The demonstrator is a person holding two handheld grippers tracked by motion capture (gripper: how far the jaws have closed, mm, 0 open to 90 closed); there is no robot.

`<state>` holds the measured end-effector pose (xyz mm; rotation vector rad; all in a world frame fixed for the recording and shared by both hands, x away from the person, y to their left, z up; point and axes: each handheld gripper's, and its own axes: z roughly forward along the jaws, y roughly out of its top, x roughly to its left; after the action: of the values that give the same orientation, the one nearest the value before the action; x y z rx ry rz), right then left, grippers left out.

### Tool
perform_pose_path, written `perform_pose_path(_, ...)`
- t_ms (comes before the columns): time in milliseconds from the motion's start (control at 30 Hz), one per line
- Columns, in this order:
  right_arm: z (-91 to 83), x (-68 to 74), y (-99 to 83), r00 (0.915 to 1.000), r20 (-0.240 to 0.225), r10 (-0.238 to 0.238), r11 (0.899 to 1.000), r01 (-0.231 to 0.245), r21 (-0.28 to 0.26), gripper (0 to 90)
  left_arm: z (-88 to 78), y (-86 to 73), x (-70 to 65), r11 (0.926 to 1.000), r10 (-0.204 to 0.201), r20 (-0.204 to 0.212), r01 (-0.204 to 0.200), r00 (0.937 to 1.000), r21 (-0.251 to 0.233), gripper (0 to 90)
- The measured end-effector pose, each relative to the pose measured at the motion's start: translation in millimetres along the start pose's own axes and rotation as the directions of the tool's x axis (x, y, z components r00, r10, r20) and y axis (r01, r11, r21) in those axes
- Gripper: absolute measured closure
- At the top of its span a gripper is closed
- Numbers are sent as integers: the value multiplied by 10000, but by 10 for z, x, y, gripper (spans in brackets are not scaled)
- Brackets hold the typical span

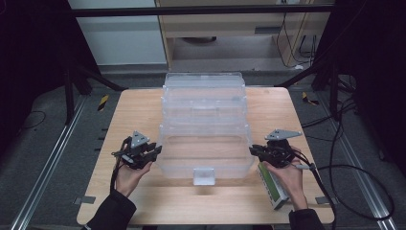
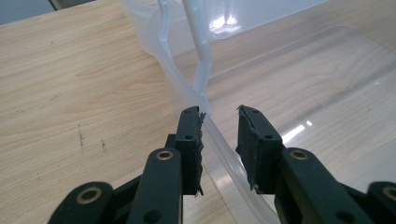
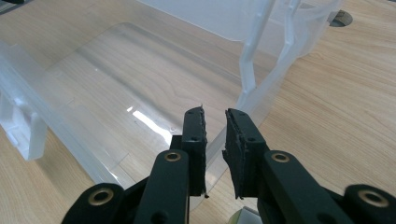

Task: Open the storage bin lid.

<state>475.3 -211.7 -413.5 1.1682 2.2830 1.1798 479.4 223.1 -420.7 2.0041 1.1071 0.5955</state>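
Here the left gripper (image 2: 219, 123) has its jaws astride the left rim of the clear plastic box (image 1: 206, 143), not quite pinching it; the right gripper (image 3: 215, 125) likewise straddles the right rim. The box sits mid-worktop (image 1: 143, 196), a green-white carton (image 1: 273, 189) near right.

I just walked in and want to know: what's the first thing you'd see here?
A big clear plastic box with its lid swung open behind it, in the middle of the light wooden table. A black two-jaw left gripper and right gripper each straddle a side rim of it. A green-and-white flat packet lies under the person's right hand.
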Motion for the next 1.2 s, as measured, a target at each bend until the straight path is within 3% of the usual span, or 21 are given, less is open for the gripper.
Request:
perform_pose_path(200,-3,-3,1,9999,17,124,9998,-124,-147,780,-60,-4,1,9999,-17,-40,16,10000,-169,667)
perform_pose_path(500,-230,-42,62,9991,130,395,9950,-381,-924,694,-344,-19,159,9962,-332,-411,297,9986,-821,557)
perform_pose_path(933,-512,-101,108,9919,1107,621,9965,-554,-628,569,-388,-163,427,9924,-835,-954,741,9919,-986,438)
perform_pose_path(1200,-604,-93,127,9889,1341,637,9980,-631,-87,550,-363,-256,534,9931,-952,-1218,859,9880,-796,407)
